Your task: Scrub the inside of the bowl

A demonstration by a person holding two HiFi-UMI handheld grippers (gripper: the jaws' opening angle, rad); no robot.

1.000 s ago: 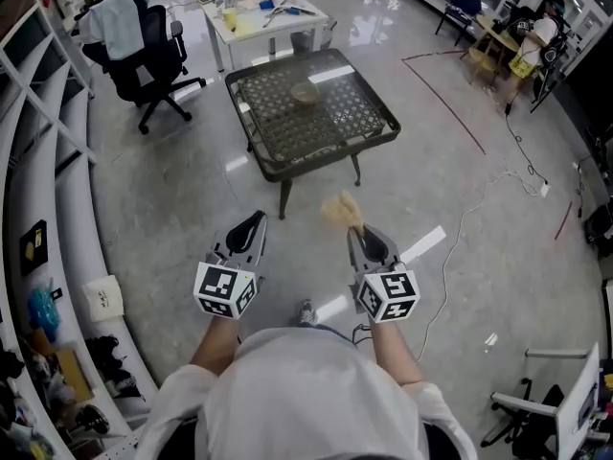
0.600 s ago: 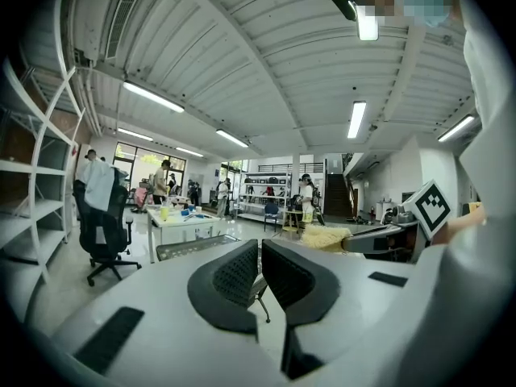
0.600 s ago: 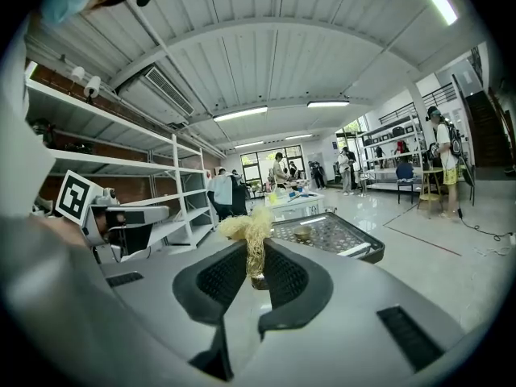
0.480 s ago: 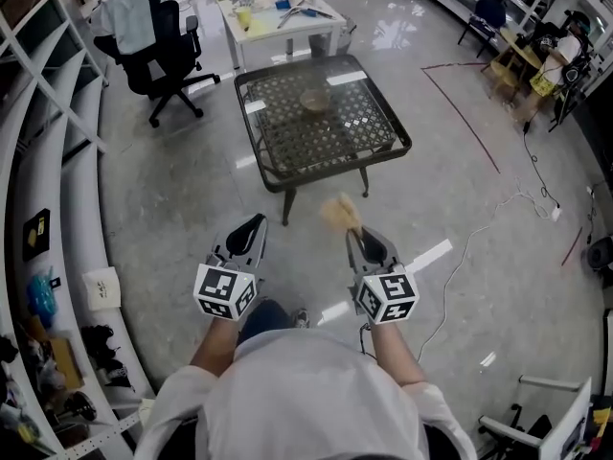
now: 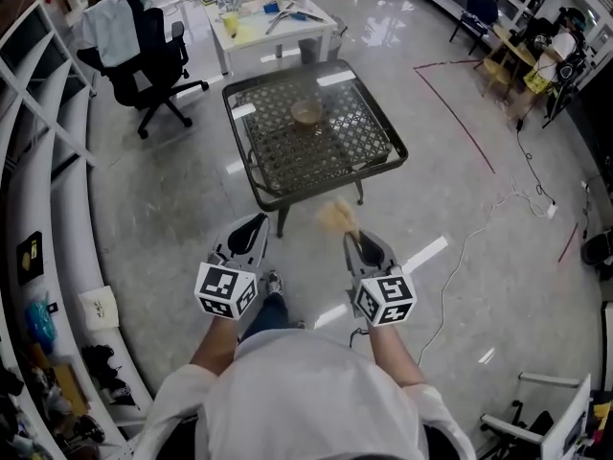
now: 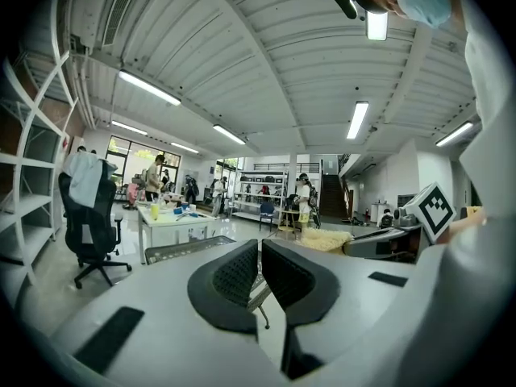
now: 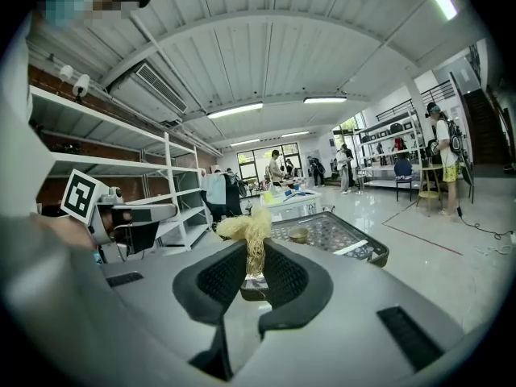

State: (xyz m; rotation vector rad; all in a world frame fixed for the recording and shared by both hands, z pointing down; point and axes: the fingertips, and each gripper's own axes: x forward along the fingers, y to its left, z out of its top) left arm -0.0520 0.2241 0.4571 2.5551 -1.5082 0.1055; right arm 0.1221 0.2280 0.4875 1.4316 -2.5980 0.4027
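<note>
Left gripper (image 5: 251, 228) and right gripper (image 5: 356, 241) are seen held out over the floor (image 5: 172, 209) in the head view, with the bowl (image 5: 306, 113) sat on the mesh table (image 5: 385, 159) well ahead. In the left gripper view, the jaws are pressed together with nothing caught between. In the right gripper view, the jaws are clamped on a straw-coloured scrubber (image 7: 249, 230), and the bowl is spotted far off on the table.

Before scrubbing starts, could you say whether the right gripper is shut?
Shut: the right gripper has its jaws clamped on the scrubber stem.
</note>
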